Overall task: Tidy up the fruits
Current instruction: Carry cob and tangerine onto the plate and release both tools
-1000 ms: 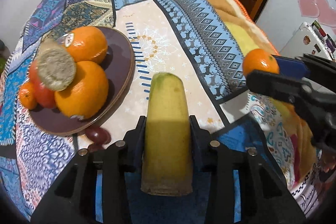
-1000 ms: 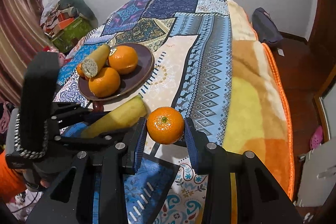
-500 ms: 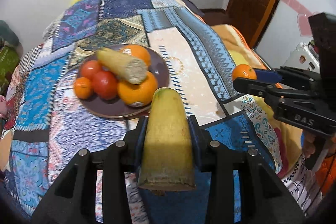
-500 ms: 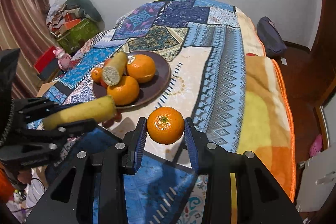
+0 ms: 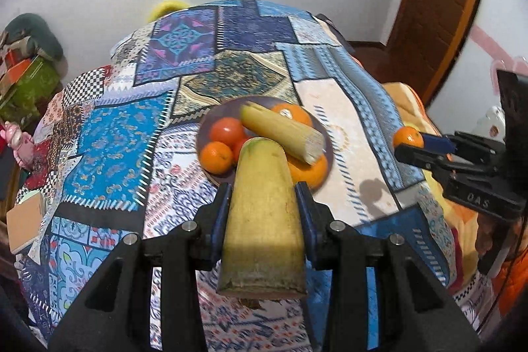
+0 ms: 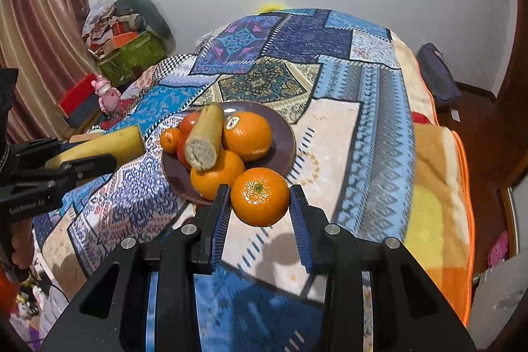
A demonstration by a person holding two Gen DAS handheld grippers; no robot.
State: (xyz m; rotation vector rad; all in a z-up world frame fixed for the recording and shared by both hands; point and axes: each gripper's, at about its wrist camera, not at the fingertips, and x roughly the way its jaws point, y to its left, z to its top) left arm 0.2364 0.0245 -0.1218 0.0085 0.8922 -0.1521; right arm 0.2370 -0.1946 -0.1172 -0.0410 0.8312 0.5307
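**Fruits in both grippers, plate already crowded**

Fruits are split between the air and the plate (image 6: 287, 134), which sits on the patchwork bedspread (image 6: 373, 108). The left gripper (image 5: 264, 207) is clamped on a yellow-green stalk piece (image 5: 264, 220), held above the bed with its tip pointing toward 12 o'clock at the plate. The right gripper (image 6: 260, 213) pinches a mandarin (image 6: 260, 196) between its blue pads, hovering just off the plate's 5 o'clock edge.

On the plate lie two large oranges (image 6: 247, 134), a small mandarin (image 6: 171, 139), tomatoes (image 5: 227, 131) and a second stalk piece (image 6: 204, 137) resting across the pile.

The step in hand looks like bringing both items to the plate. Bare plate shows mainly toward 2 to 4 o'clock in the right wrist view, so the mandarin would best go down there, lowered until it touches before the pads part, since round fruit may roll off onto the bed. The held stalk would probably sit steadier laid alongside the other one, not balanced on the oranges. Placing one item at a time should keep the grippers from crowding each other.
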